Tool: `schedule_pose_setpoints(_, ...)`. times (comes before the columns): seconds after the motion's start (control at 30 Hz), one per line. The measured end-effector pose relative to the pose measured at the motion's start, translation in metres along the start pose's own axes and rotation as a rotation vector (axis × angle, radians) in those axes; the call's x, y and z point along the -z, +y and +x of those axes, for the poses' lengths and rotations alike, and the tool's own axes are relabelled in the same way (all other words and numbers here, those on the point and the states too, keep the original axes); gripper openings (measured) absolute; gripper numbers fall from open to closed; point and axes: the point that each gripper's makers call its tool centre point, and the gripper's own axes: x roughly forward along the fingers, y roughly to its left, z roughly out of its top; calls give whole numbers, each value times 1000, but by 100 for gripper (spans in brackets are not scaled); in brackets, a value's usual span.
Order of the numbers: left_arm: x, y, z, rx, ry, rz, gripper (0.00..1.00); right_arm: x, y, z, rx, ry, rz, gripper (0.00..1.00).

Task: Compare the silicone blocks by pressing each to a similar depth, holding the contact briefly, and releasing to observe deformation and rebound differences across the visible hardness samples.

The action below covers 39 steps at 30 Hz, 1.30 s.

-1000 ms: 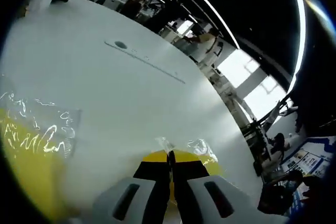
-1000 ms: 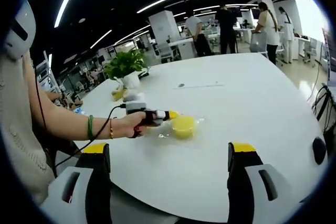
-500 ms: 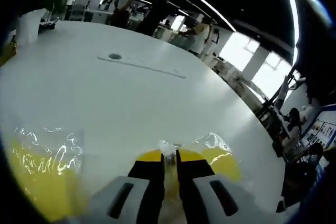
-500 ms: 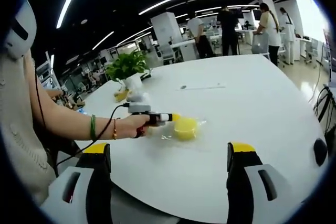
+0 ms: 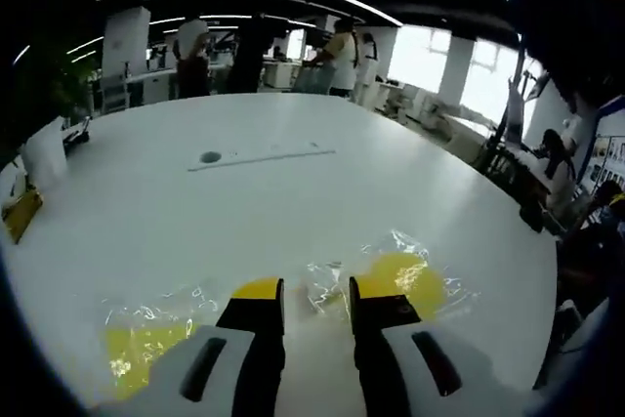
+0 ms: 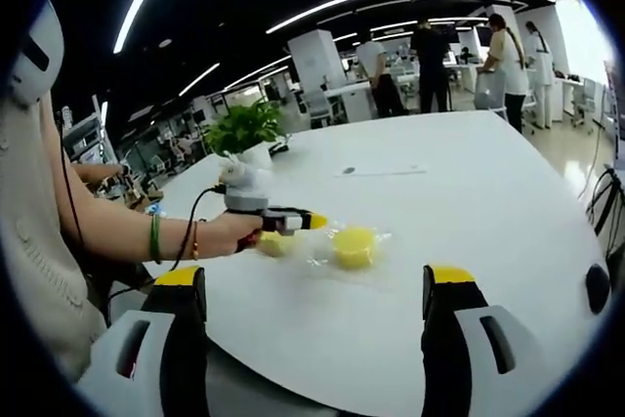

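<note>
left gripper point(image 5: 316, 302) lifted, fingers parted

two yellow silicone blocks point(image 5: 398, 277) point(image 5: 137, 349) in clear wrap; one potted plant point(image 6: 241, 128); one white table point(image 5: 244, 192)

readable text: none in either view
posters point(image 5: 607, 158): coloured panels on the far wall in the left gripper view, print too small to read
bagged blocks point(image 6: 354, 245): no label or number can be made out
</note>
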Motion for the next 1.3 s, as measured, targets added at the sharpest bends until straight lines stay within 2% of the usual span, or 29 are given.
schedule_pose_setpoints(0.13, -13, 8, -33, -19, -48, -19, 31, -13, 5, -2, -8, -62, -14, 85)
schedule_pose_setpoints(0.23, -22, 11, -65, -18, -74, -41, 38, -22, 13, -4, -27, -105, -27, 86)
schedule_pose_setpoints(0.4, -32, 17, -112, -36, -144, -86, 43, -25, 28, -3, -70, -123, -53, 85)
schedule_pose_setpoints(0.5, -35, 21, -140, -35, -184, -142, 48, -29, 38, -5, -92, -155, -67, 84)
schedule_pose_setpoints(0.7, -28, 22, -186, -39, -227, -156, 53, -25, 54, -7, -128, -171, -67, 84)
schedule_pose_setpoints(0.8, -22, 19, -203, -11, -242, -177, 48, -20, 58, -7, -132, -176, -66, 84)
schedule_pose_setpoints(0.87, -15, 18, -218, 2, -246, -164, 47, -17, 57, -7, -128, -173, -62, 85)
schedule_pose_setpoints(1.0, 1, 24, -250, 21, -263, -156, 53, -15, 56, -8, -109, -200, -45, 85)
schedule_pose_setpoints(1.17, 21, 39, -282, -25, -239, -141, 61, -11, 52, -8, -95, -179, -30, 84)
schedule_pose_setpoints(1.3, 28, 50, -301, -61, -238, -145, 64, -5, 46, -9, -103, -144, -11, 84)
